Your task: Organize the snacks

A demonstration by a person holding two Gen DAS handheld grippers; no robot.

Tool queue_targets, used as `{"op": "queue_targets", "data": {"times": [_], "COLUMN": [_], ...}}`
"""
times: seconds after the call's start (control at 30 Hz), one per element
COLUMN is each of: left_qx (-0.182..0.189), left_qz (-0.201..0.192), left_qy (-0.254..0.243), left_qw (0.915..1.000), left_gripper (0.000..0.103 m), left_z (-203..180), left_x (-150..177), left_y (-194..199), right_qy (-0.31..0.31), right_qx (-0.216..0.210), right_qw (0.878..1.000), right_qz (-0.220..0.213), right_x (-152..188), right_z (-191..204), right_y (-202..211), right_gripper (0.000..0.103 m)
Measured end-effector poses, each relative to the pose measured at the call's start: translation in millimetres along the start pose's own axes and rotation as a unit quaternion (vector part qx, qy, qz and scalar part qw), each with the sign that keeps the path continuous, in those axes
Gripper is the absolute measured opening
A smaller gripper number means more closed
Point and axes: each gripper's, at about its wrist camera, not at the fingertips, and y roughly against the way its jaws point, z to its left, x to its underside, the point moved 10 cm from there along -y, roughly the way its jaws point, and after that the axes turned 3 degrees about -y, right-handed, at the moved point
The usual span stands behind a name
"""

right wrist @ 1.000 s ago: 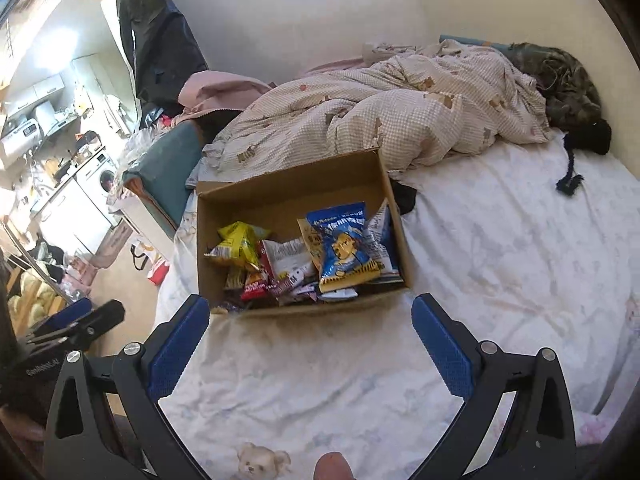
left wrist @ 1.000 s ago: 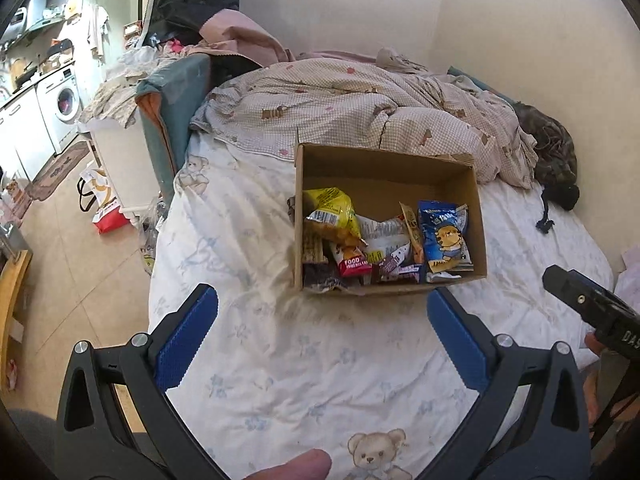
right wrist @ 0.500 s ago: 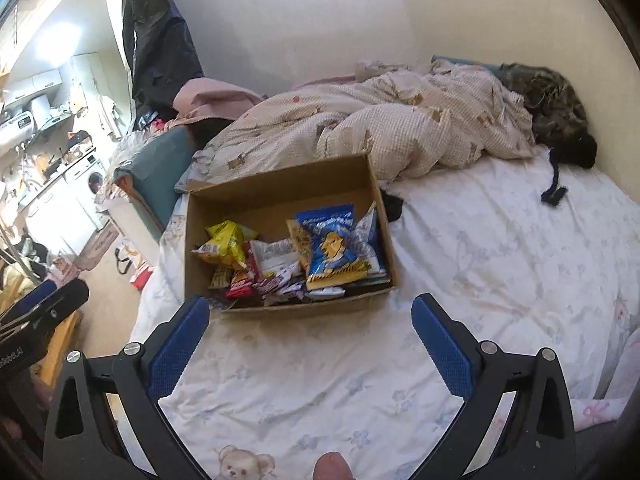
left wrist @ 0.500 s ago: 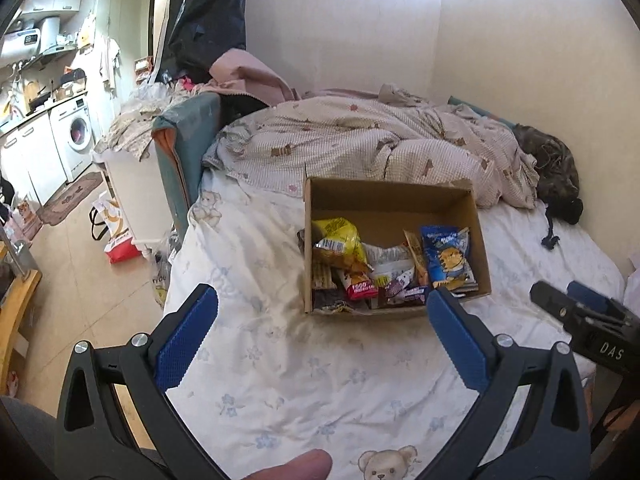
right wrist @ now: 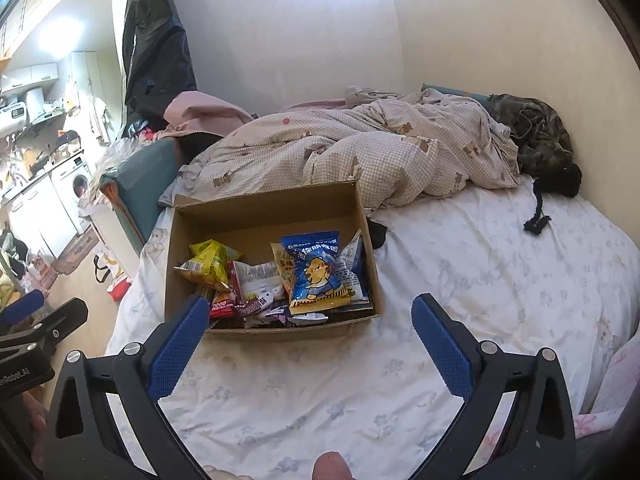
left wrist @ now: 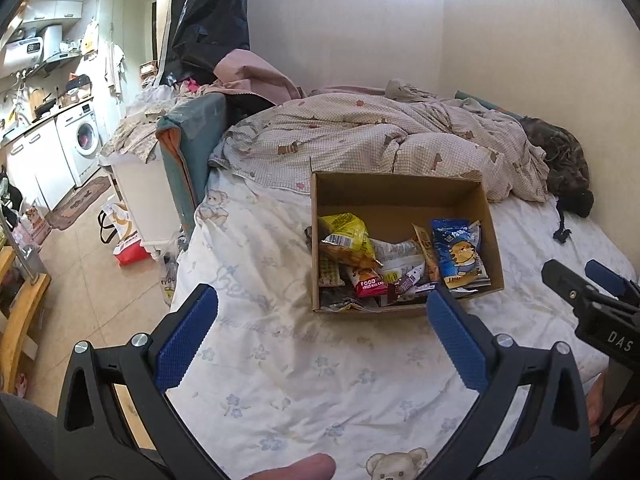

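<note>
A cardboard box (left wrist: 400,196) sits on the bed (left wrist: 280,360), open side up, its long axis running across the mattress and its tall back wall toward the rumpled checked duvet (left wrist: 360,140). Inside, the snacks are heaped at the near end: a yellow packet (left wrist: 346,236) lying tilted on the left, a blue packet (left wrist: 460,252) with a cartoon animal propped up on the right with its long edge pointing toward the back wall, and a red wrapper (left wrist: 368,282) and white packets jumbled between them. The left gripper (left wrist: 320,332) hovers above the sheet just short of the box, its blue-padded fingers (left wrist: 186,336) spread wide and holding nothing; the right gripper (right wrist: 308,340) hangs likewise in front of the box, fingers (right wrist: 442,346) apart and empty. The sheet is white with pale blue flowers and a teddy bear print (left wrist: 396,462). A dark bundle of clothing (right wrist: 532,136) lies in the far corner against the plain wall. Off to the left the floor is tiled, with a washing machine (left wrist: 84,138) under a kitchen surface (left wrist: 44,118) and a red-and-white bag (left wrist: 128,246) on the floor beside the bed.
</note>
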Motion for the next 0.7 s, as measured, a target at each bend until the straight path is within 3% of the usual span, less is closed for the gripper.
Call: {"op": "queue_targets", "data": {"times": [0.7], "left_qx": [0.007], "left_qz": [0.006], "left_qy": [0.016], "left_qw": [0.9998], "left_gripper": [0.103], "left_z": [3.5], "left_x": [-1.2], "left_y": [-1.5], "right_qy": [0.003], "right_qx": [0.006], "right_qw": [1.000], "right_qz": [-0.002], "right_x": [-0.4], "right_z": [-1.5], "right_y": [-0.2], "right_gripper": [0.103]}}
